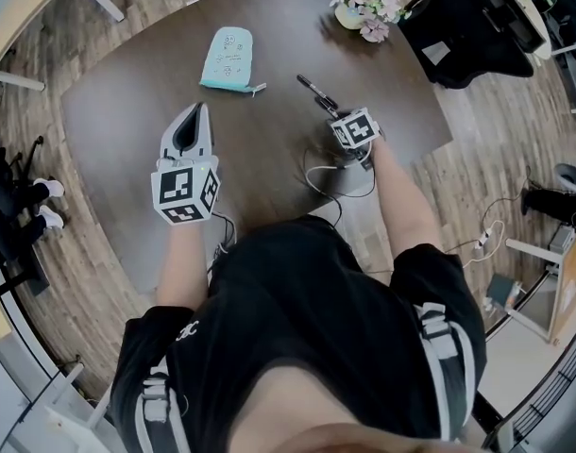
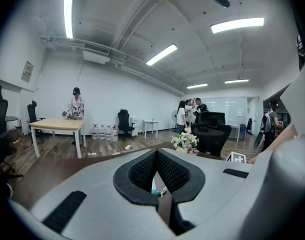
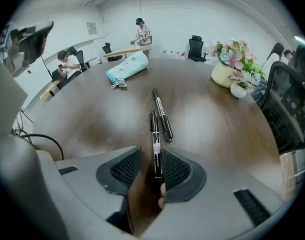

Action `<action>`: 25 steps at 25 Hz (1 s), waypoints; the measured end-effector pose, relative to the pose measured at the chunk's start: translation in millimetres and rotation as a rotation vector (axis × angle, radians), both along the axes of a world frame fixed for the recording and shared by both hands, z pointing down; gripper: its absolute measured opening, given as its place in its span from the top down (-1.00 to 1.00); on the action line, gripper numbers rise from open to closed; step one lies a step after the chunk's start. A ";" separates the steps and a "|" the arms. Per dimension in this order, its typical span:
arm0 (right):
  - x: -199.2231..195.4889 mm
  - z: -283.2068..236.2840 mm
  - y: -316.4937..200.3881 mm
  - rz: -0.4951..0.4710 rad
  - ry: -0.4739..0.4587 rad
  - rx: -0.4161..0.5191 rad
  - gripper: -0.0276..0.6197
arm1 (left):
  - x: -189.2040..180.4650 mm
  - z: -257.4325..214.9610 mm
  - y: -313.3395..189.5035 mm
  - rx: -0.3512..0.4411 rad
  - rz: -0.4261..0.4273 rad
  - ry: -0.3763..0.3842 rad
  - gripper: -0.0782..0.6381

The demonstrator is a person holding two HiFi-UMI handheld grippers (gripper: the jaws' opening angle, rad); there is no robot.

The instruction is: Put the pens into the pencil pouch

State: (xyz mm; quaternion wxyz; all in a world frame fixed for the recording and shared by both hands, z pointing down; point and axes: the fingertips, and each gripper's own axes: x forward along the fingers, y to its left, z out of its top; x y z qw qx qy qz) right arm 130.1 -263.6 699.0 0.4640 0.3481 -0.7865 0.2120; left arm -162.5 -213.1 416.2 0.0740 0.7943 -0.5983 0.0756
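The pen with the white label lies flat on the desk, right between the jaws of the right gripper. The jaws are partly open. The pen sits close against one pad, but there is a gap on the other side, so I think it is not pinched yet. The gripper points steeply down because a flat pen has to be picked up from above. A second pen lies just beside the first one's far end and could get bumped. The pencil pouch lies farther across the desk, well apart from both pens. I cannot tell if its zip is open. The left gripper has its jaws shut on nothing and points toward the pouch, maybe ready to hold it.
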 end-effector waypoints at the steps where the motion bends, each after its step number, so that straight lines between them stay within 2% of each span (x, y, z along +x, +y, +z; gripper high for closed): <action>1: -0.2 -0.6 1.0 0.011 -0.006 -0.007 0.56 | 0.8 -0.3 1.1 0.001 0.001 -0.001 0.80; 4: -5.2 -0.3 6.7 0.032 -0.007 -0.017 0.76 | 1.5 -1.6 4.5 0.003 0.002 -0.004 0.80; 7: -6.9 -1.2 6.9 0.063 -0.002 0.011 0.78 | 0.2 -1.2 5.7 0.005 -0.002 -0.009 0.80; 11: -10.3 -13.7 7.9 0.119 -0.088 0.059 0.78 | -6.6 1.8 7.5 -0.002 -0.008 -0.020 0.80; 13: -14.3 -26.1 9.8 0.141 -0.142 0.087 0.78 | -9.5 4.7 8.4 0.002 -0.003 -0.055 0.80; 15: -20.5 -39.7 13.1 0.153 -0.192 0.112 0.78 | -10.7 10.4 8.0 0.006 0.018 -0.134 0.80; 21: -58.8 -68.1 31.7 0.122 -0.317 0.146 0.78 | -22.3 42.1 -1.8 -0.003 0.089 -0.467 0.77; 25: -83.2 -78.9 39.8 0.102 -0.367 0.156 0.78 | -29.2 73.5 -20.9 -0.029 0.170 -0.658 0.38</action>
